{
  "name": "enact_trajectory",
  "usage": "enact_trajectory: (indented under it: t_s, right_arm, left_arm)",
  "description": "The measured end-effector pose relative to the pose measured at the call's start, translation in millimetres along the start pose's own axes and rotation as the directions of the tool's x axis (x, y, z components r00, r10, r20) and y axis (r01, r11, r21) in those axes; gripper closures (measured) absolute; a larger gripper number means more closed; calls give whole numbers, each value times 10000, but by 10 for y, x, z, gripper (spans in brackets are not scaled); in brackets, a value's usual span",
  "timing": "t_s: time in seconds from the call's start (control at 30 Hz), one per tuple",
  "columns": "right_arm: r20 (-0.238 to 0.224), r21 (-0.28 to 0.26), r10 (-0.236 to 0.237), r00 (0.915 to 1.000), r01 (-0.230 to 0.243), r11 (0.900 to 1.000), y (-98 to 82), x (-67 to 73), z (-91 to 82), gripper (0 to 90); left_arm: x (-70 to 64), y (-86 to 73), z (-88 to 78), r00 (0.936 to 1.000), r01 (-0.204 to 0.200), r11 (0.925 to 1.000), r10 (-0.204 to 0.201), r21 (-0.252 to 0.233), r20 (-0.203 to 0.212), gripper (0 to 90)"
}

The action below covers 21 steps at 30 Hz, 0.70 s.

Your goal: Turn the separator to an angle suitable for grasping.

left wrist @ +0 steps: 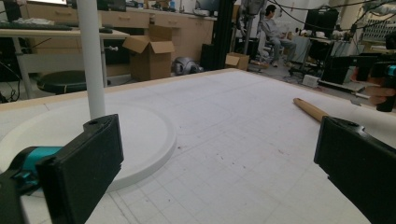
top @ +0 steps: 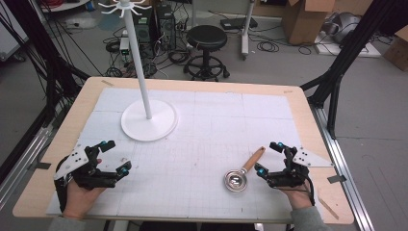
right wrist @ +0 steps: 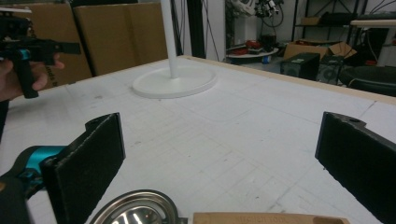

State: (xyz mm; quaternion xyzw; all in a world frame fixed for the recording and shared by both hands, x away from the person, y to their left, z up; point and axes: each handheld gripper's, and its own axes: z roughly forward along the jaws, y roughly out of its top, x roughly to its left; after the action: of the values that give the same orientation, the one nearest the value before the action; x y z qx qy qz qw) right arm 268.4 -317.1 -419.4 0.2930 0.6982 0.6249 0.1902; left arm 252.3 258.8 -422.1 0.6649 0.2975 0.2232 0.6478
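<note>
Presently listed: one small steel ladle with a wooden handle (top: 243, 172), laid on the white gridded table mat (top: 207, 134) just beside the right gripper (top: 272, 156). Both the right and the left gripper (top: 113, 156) are held apart, empty. Judged light, rigid, bowl slippery; best taken by the handle.
</note>
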Motion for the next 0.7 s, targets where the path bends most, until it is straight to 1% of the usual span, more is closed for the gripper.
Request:
enact_trajectory:
  t_s: [0.1, 0.17, 0.2, 0.3, 0.4, 0.53, 0.63, 0.7]
  right_arm:
    - [76, -68, 54, 10000, -54, 10000, -1, -32, -2, 6]
    - [68, -67, 190, 9998, -190, 9998, -3, -40, -10, 6]
    - [129, -70, 131, 9998, -130, 9999, -4, -49, -12, 6]
    - [203, 18, 65, 9998, -65, 10000, -6, -52, -21, 6]
    - [199, 51, 269, 9994, -270, 9996, -10, -67, -26, 6]
    - [226, 304, 363, 9991, -370, 9989, -29, -84, -16, 6]
    - [247, 208, 385, 9990, -391, 9990, -25, -84, -23, 6]
    - [355, 170, 288, 9990, -294, 9994, -13, -84, -36, 7]
  left_arm:
    - [-14, -5, 9, 10000, -84, 9999, 84, 135, 27, 18]
    - [-18, -9, 11, 9998, -176, 9996, 176, 231, 9, 17]
    - [-20, -10, 12, 9999, -141, 9996, 140, 247, 20, 17]
    - [-22, -9, 3, 9998, -185, 9996, 184, 222, 26, 17]
    - [-29, -12, -7, 9999, -129, 9998, 128, 181, 42, 18]
    - [-29, -5, -8, 9999, -134, 9998, 133, 151, 64, 18]
    - [-29, -7, -10, 9999, -151, 9998, 149, 157, 82, 18]
    - [-24, -9, -10, 9999, -133, 9997, 132, 183, 78, 17]
